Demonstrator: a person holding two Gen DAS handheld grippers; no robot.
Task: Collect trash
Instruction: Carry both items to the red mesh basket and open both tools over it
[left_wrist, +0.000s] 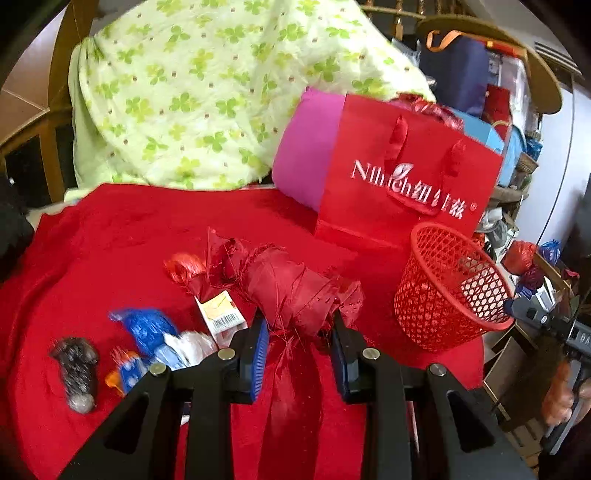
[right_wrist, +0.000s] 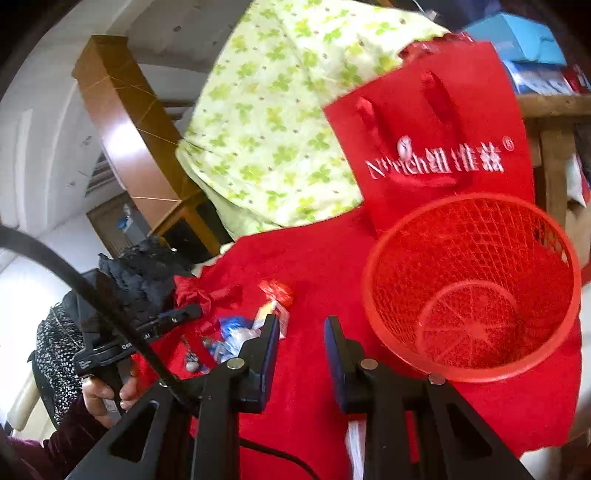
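Note:
My left gripper (left_wrist: 299, 321) is shut on a crumpled dark-red cloth bundle (left_wrist: 291, 284), which hangs between its blue pads above the red blanket (left_wrist: 92, 251). Loose trash lies on the blanket to the left: a blue wrapper (left_wrist: 147, 325), a white-and-orange carton (left_wrist: 221, 314), an orange-red plastic wad (left_wrist: 184, 267) and a black-grey wad (left_wrist: 75, 369). A red mesh basket (left_wrist: 424, 306) stands to the right, upright and holding nothing visible. In the right wrist view, my right gripper (right_wrist: 301, 325) is shut with nothing between its fingers, just left of the basket (right_wrist: 373, 295).
A red paper gift bag (left_wrist: 399, 177) stands behind the basket, against a pink cushion (left_wrist: 303, 155) and a green clover-print quilt (left_wrist: 207, 92). Wooden bed rails run along the left. Cluttered shelves and bags fill the right side past the blanket's edge.

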